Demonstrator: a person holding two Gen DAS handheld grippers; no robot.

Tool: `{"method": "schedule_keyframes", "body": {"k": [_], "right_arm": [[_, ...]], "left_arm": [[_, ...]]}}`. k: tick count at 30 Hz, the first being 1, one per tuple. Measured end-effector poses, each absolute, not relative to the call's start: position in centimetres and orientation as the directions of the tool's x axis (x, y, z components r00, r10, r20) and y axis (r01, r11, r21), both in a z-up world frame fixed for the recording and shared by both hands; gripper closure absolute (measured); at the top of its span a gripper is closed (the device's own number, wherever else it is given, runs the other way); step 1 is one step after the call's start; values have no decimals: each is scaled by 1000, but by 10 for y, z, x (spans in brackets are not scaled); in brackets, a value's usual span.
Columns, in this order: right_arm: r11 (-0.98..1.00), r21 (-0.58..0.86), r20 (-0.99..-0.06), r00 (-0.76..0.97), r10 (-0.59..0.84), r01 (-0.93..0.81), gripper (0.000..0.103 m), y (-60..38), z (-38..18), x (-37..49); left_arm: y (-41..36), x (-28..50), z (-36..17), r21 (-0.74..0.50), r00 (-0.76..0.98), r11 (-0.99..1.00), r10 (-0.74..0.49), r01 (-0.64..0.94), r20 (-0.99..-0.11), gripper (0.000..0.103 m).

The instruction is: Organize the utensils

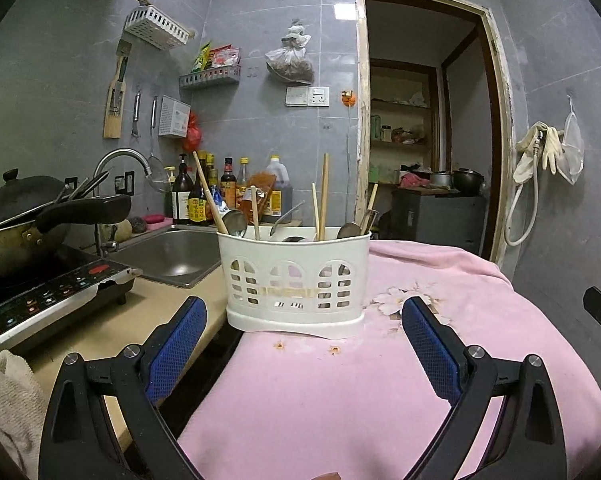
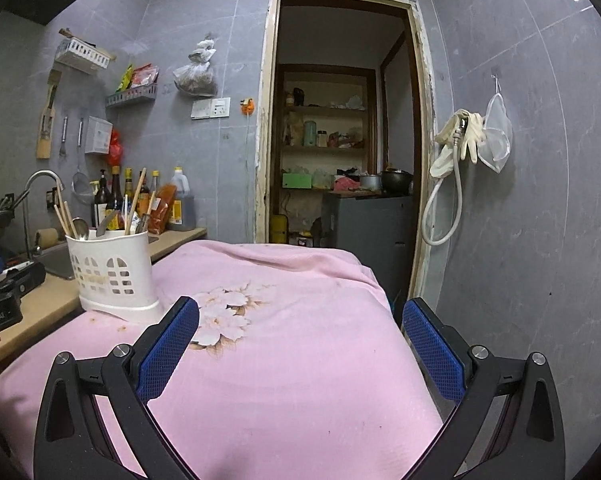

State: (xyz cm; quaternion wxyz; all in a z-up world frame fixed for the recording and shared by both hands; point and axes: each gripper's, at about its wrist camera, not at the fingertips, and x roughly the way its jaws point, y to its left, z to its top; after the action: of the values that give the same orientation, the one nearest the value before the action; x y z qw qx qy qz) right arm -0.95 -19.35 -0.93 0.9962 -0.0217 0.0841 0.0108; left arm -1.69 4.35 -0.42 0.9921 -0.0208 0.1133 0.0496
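A white utensil holder (image 1: 296, 284) stands upright at the left edge of a table draped in a pink cloth (image 1: 340, 392), just beside the counter (image 1: 140, 316). Wooden chopsticks (image 1: 323, 196) and metal spoons (image 1: 235, 222) stick up from it. The left gripper (image 1: 304, 320) hovers near it, jaws spread wide on either side of the holder without touching, empty. The right gripper (image 2: 300, 320) hangs over the cloth to the right, also wide open and empty. Farther left sit a sink (image 1: 172, 256), sauce bottles (image 1: 228, 184) and a stove (image 1: 52, 296) with a pan (image 1: 16, 240).
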Motion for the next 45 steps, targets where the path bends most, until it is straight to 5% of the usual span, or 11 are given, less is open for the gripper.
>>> {"method": "schedule_keyframes", "body": {"k": [45], "right_arm": [[1000,-11,-194,981,13,-15,0,-201,-13,-8]], "left_arm": [[39,-14,-7,-11,969,997,73,-78,-235,7]]}}
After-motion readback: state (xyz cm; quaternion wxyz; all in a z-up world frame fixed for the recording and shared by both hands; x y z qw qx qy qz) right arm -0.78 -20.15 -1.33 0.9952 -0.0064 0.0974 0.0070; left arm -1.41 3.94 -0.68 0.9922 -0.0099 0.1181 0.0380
